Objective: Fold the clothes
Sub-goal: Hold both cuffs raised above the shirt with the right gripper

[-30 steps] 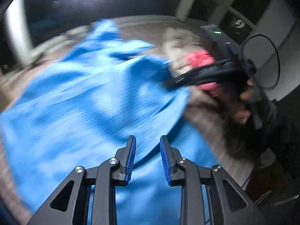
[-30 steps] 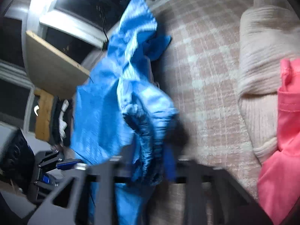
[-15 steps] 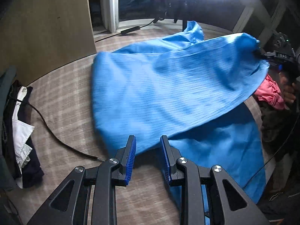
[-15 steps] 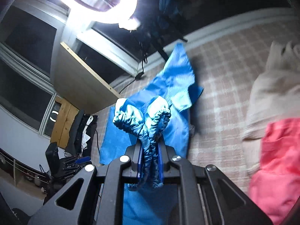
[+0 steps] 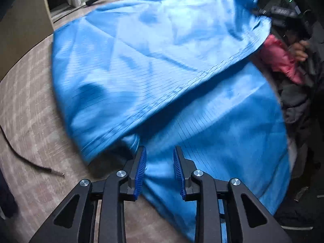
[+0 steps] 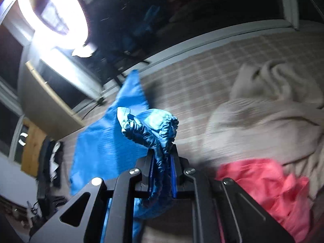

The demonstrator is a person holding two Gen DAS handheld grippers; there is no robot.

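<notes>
A bright blue garment (image 5: 162,64) lies spread over the checked tabletop (image 5: 30,111), its upper layer doubled back across a lower one. My left gripper (image 5: 159,163) hovers just above the near part of the lower layer. Its blue pads stand apart, and the fabric shows flat through the gap with nothing pinched. My right gripper (image 6: 162,162) is shut on a bunched, gathered edge of the blue garment (image 6: 149,129), lifted off the table. In the left wrist view the right gripper (image 5: 279,14) holds the far right corner of the raised layer, with a hand behind it.
A pink garment (image 6: 263,192) lies on a beige knit sweater (image 6: 263,117) to the right. The pink garment (image 5: 281,60) also shows past the blue cloth. A black cable (image 5: 30,162) trails at left. A ring light (image 6: 54,14) and a wooden board (image 5: 22,26) stand beyond the table.
My left gripper has come down closer to the blue cloth near its front edge. The right gripper has risen, keeping the bunched edge and drawing the upper layer taut.
</notes>
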